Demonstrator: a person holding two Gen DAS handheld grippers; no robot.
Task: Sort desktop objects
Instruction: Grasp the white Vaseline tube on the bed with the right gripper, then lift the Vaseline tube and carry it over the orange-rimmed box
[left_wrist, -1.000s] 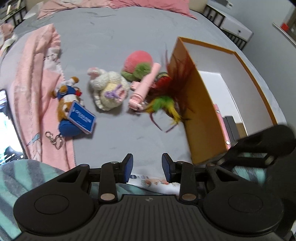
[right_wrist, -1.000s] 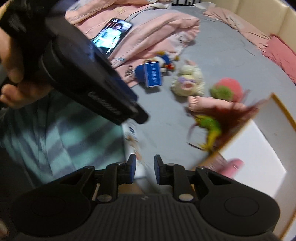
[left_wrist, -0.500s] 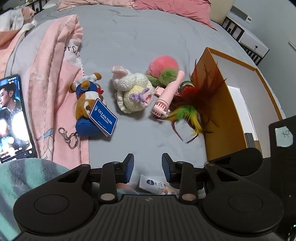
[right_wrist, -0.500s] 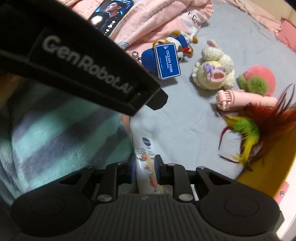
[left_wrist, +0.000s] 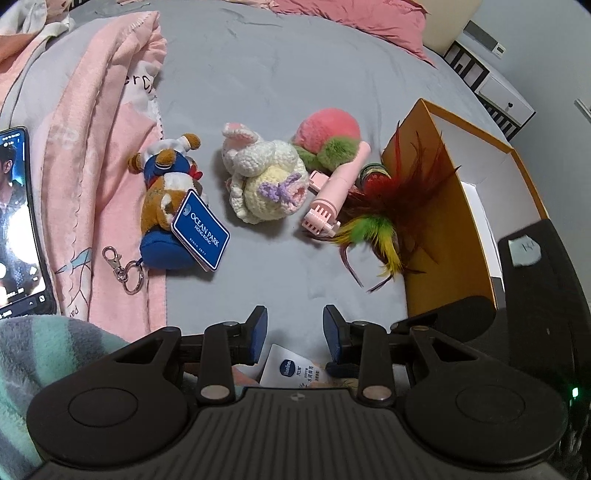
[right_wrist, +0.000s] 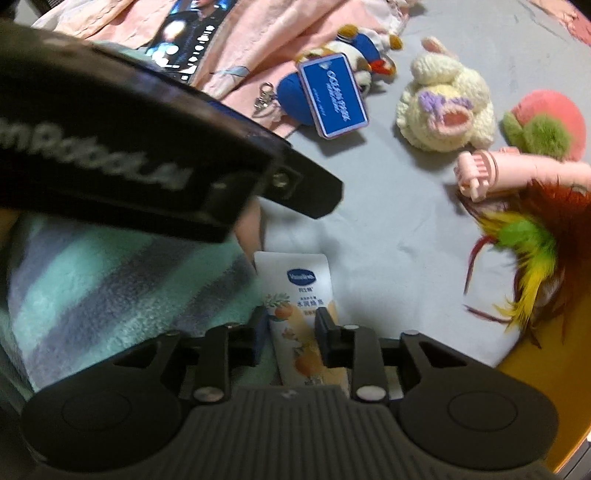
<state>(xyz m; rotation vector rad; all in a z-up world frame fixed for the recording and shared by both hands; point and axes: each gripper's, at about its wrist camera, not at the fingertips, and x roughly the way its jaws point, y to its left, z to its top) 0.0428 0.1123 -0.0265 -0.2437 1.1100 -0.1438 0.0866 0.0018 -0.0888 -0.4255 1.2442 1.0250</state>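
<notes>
White tube (right_wrist: 301, 314) lies between the opening, down-tilted right gripper (right_wrist: 290, 338).

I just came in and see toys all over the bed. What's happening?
A person is sorting things with a claw in each hand. The right claw is opening around a white cream tube lying beside a striped blanket. The left claw hovers open and empty. The plush toys, like the crochet bunny, still lie on the grey sheet beside the orange box.
</notes>
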